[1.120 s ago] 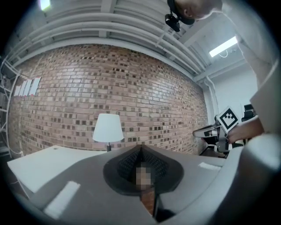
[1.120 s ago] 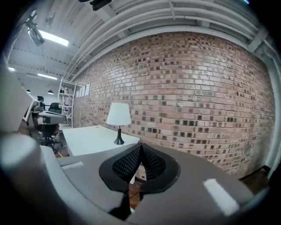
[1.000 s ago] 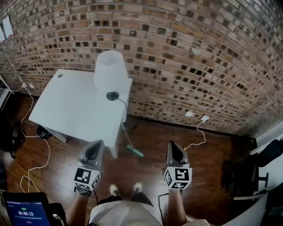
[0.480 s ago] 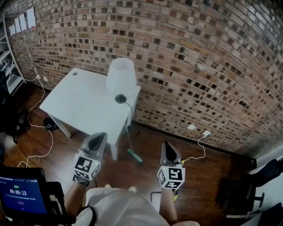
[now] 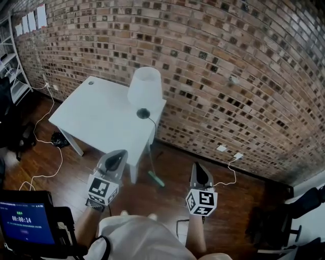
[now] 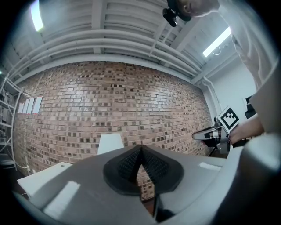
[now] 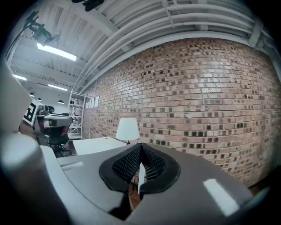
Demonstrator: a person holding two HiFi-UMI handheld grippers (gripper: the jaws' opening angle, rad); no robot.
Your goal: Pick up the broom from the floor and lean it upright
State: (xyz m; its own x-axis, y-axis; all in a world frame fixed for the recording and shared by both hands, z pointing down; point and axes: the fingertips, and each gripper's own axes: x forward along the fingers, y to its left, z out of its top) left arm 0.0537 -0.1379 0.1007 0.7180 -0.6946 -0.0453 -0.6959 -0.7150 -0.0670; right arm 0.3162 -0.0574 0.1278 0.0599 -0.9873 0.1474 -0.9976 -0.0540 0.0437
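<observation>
Head view: broom [image 5: 156, 178] mid-frame, small green head on wood floor, thin pale handle running up toward bench [image 5: 96, 122] corner under lamp [image 5: 145, 86]. My left gripper [image 5: 117, 155] and right gripper [image 5: 198, 168] lower, apart from it.
Left gripper view: my jaws pressed together, empty.
Right gripper view: same, nothing pinched.

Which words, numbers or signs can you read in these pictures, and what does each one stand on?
"00:00:14": on the screen at lower left of the head view.
Other lines on that screen: too small to read.
Paper sheets on the brick wall: too small to read.
Left cube marker and right cube marker: patterns only, no letters.
</observation>
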